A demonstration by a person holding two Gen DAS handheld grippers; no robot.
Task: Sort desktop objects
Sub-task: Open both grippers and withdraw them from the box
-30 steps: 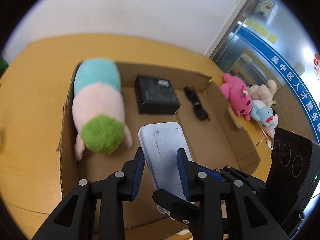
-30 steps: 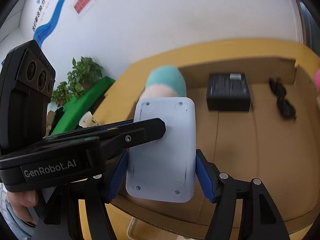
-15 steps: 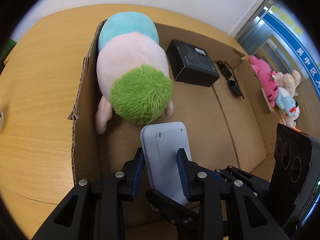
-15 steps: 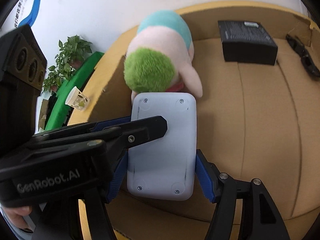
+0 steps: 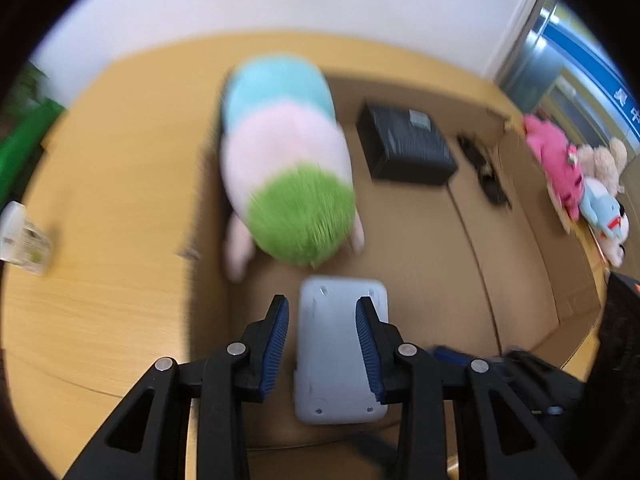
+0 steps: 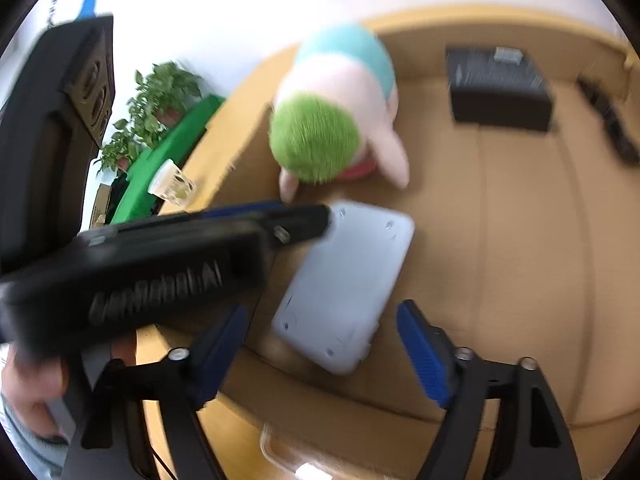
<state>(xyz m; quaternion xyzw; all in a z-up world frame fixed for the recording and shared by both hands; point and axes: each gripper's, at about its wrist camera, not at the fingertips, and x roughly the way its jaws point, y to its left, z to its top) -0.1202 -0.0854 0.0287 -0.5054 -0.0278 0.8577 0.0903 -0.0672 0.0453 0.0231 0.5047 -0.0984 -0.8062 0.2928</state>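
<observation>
Both jaws released: the left hand-held gripper and right hand-held gripper hover over the white device, which lies flat in the cardboard box.

Bright, even light; motion blur throughout, fisheye-warped edges.

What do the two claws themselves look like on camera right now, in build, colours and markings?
Both are black plastic two-finger tools with triangular cut-outs in the finger arms, silver pivot screws and ribbed blue pads. The left claw shows its pads clearly. In the right claw's view, the left tool's body carries blurred white lettering and three round lenses on its black housing. A bare hand grips it.
</observation>
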